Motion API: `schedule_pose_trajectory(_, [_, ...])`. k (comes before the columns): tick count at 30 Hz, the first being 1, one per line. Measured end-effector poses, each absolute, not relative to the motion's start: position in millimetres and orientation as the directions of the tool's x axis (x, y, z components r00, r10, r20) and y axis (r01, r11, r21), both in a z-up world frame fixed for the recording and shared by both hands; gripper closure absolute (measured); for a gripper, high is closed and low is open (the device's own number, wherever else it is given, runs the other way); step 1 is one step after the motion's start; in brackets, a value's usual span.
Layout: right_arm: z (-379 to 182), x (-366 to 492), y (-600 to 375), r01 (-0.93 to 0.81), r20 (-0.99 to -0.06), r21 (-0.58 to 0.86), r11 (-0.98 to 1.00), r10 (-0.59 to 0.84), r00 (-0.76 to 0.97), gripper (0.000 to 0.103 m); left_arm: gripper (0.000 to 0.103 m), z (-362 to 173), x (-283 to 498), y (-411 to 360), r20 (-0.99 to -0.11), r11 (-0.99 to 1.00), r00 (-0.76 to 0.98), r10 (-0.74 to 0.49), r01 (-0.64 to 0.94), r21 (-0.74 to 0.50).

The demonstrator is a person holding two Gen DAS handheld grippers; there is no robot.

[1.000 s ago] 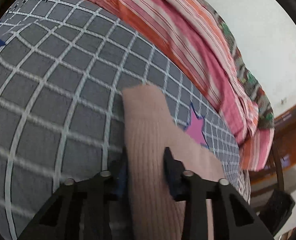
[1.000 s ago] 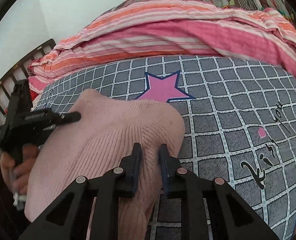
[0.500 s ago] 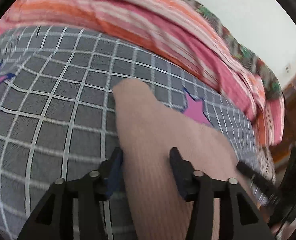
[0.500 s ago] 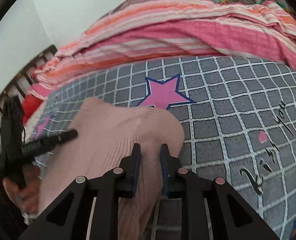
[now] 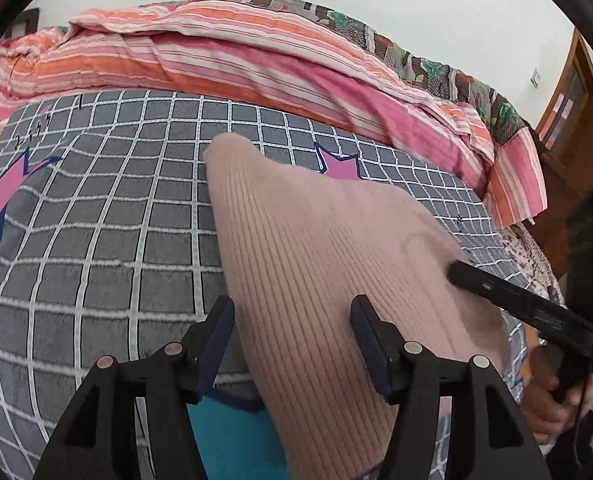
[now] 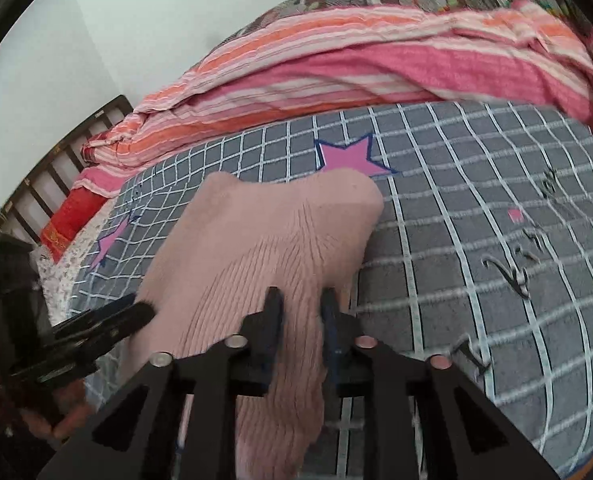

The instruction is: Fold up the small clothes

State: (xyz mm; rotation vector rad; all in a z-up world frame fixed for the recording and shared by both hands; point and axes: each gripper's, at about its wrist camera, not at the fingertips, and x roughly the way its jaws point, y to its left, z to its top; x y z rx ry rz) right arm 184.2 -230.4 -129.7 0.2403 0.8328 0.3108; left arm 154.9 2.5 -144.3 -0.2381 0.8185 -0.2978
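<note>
While my right claw (image 6: 301, 312) pinched a ridge of the pink sweater (image 6: 256, 256), my left claw (image 5: 292, 320) stood wide open, its pads either side of the knit, gripping nothing. I judged the fold barely begun: the sweater lay in one loose, lumpy piece near the pink star (image 6: 350, 156) on the gray checked blanket (image 6: 476, 208). Soft ribbed knit, rounded corners; striped bedding (image 6: 336, 64) bunched beyond the star.
</note>
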Motion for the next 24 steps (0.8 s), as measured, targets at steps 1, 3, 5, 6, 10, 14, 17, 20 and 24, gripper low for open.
schedule_pose_trajectory(1, [-129.7, 186.8, -228.7, -0.182, -0.678, 0.311, 0.933, 0.352, 0.646, 0.089, 0.045, -142.7, 152.7, 3.3, -0.675, 0.929, 0.646, -0.356, 0.168, -0.329])
schedule_pose_trajectory(3, [-134.6, 192.3, -227.1, -0.170, -0.674, 0.264, 0.950, 0.307, 0.672, 0.089, 0.045, -139.5, 147.5, 3.8, -0.669, 0.926, 0.647, -0.366, 0.177, -0.335])
schedule_pose_trajectory(5, [-146.4, 198.3, -227.6, -0.126, -0.711, 0.255, 0.959, 0.274, 0.647, 0.090, 0.044, -138.6, 142.1, 1.8, -0.671, 0.929, 0.648, -0.360, 0.185, -0.320])
schedule_pose_trajectory(6, [-145.8, 198.1, -228.4, -0.130, -0.709, 0.257, 0.958, 0.278, 0.648, 0.089, 0.044, -137.6, 139.9, -0.6, -0.676, 0.937, 0.653, -0.342, 0.186, -0.296])
schedule_pose_trajectory(10, [-126.9, 189.4, -235.2, -0.128, -0.690, 0.285, 0.950, 0.296, 0.661, 0.086, 0.044, -132.3, 139.2, -6.6, -0.667, 0.949, 0.676, -0.312, 0.196, -0.245])
schedule_pose_trajectory(14, [-115.3, 183.0, -228.7, -0.142, -0.658, 0.261, 0.955, 0.284, 0.697, 0.086, 0.042, -137.5, 155.2, -8.1, -0.695, 0.955, 0.656, -0.294, 0.163, -0.249])
schedule_pose_trajectory(17, [-137.4, 191.8, -226.0, -0.111, -0.718, 0.235, 0.966, 0.249, 0.650, 0.086, 0.041, -150.1, 160.9, -10.2, -0.719, 0.956, 0.631, -0.290, 0.159, -0.247])
schedule_pose_trajectory(20, [-150.9, 191.7, -232.8, -0.097, -0.718, 0.264, 0.960, 0.262, 0.644, 0.086, 0.040, -155.5, 161.8, -8.5, -0.718, 0.950, 0.625, -0.308, 0.158, -0.270])
schedule_pose_trajectory(24, [-141.5, 194.9, -234.1, -0.093, -0.727, 0.273, 0.957, 0.269, 0.632, 0.086, 0.040, -150.8, 164.9, -9.7, -0.719, 0.954, 0.630, -0.295, 0.154, -0.256])
